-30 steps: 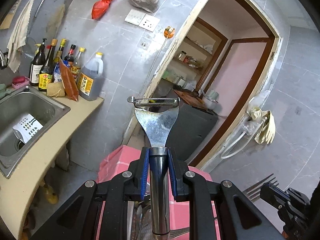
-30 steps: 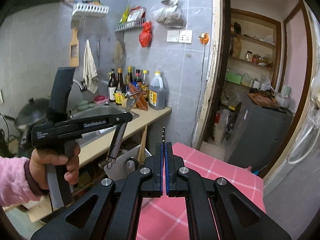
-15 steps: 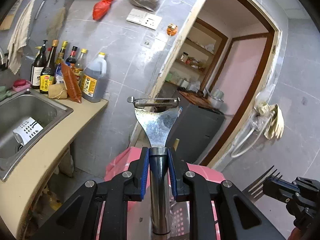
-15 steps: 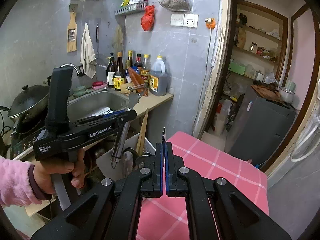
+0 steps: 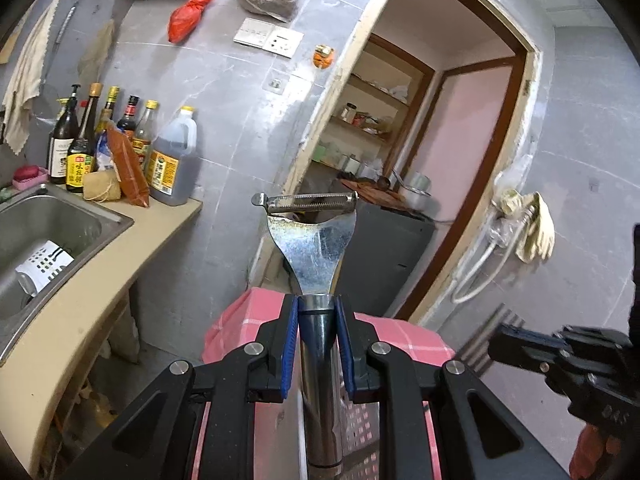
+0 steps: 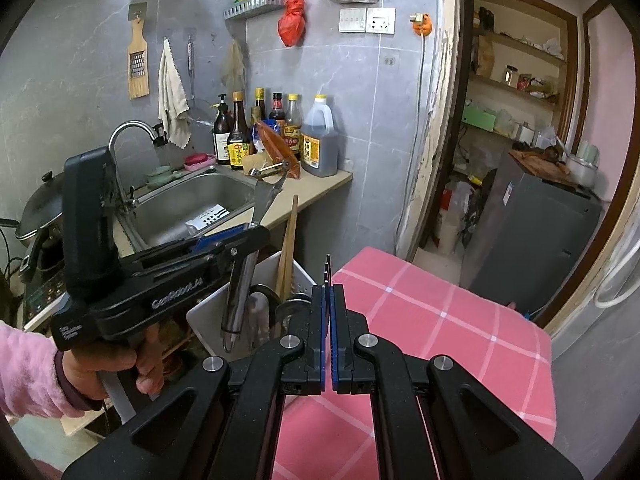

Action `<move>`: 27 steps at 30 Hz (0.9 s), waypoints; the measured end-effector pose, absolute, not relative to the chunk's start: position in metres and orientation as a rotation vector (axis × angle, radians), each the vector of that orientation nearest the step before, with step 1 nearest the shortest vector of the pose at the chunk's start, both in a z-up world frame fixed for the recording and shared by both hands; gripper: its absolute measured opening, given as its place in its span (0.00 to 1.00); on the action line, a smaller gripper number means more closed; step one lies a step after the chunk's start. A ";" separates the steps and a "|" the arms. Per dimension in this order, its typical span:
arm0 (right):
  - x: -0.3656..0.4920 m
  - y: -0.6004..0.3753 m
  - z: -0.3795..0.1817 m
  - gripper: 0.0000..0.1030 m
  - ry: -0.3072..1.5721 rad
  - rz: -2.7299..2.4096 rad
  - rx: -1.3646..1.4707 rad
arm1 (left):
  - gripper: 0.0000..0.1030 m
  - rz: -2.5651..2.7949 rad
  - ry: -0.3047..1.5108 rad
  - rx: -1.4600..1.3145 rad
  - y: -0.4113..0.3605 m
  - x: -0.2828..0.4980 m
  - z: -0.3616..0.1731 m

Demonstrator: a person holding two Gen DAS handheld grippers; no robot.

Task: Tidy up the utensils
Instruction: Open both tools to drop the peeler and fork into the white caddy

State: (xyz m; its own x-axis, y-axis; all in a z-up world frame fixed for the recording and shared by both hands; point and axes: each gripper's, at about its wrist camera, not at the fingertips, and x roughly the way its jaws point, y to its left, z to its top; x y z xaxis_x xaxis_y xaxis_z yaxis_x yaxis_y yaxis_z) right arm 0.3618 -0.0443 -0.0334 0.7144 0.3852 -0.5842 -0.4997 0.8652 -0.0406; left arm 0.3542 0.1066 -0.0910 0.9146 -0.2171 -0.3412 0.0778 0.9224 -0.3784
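While I hold both rigs over the pink checked table (image 6: pixel 440 320), my left gripper (image 5: pixel 317 344) is clamped on the steel handle of a peeler (image 5: pixel 312 248), blade end up and forward, handle hanging down between the blue pads. My right gripper (image 6: pixel 329 332) has its jaws pressed together on a fork (image 5: pixel 484 332); only thin tines stick out past the tips, seen blurred from the left camera. Just below the peeler handle I see a white slotted utensil holder (image 6: pixel 296 276) with wooden chopsticks (image 6: pixel 289 240) standing in it. Beyond that, counter with steel sink (image 6: pixel 192 200); bottles (image 6: pixel 280 128) line the grey tiled wall.
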 end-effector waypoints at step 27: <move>0.363 -0.056 -0.055 0.07 0.639 0.490 -0.031 | 0.23 -0.221 0.480 -0.373 0.115 0.322 -0.086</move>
State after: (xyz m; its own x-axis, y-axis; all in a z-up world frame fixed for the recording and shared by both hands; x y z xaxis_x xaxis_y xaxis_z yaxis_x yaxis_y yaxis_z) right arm 0.3628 -0.0560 -0.0550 0.6932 0.4290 -0.5791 -0.4479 0.8860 0.1202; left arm 0.3221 0.1154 -0.0857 0.8651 -0.2926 -0.4074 0.1197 0.9092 -0.3988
